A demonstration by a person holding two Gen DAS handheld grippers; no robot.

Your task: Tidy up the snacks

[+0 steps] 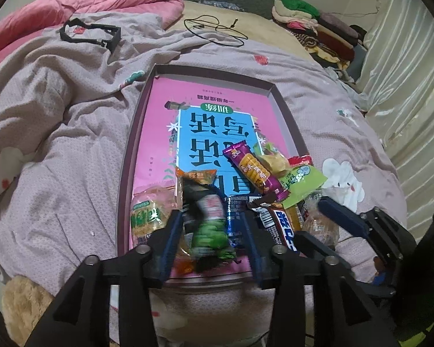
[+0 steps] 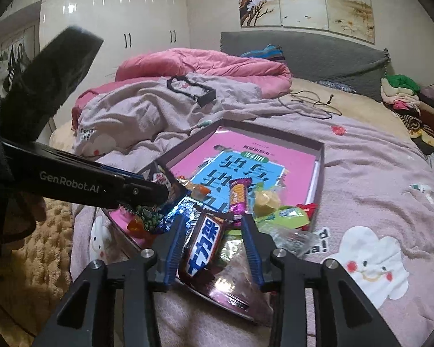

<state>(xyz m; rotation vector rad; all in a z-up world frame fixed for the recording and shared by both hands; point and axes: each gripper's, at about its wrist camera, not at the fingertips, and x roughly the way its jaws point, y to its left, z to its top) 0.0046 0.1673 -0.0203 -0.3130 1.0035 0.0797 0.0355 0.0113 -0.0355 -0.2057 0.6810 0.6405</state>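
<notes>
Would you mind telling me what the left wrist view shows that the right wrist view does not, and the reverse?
Only the left wrist view shows the orange-and-green cracker pack at the tray's near left and the white curtain.

Only the right wrist view shows the wardrobe doors, the wall painting and the smiling cloud print on the bedspread.

Both show the snack tray, the purple biscuit bar, the brown chocolate bar and the pink quilt.
</notes>
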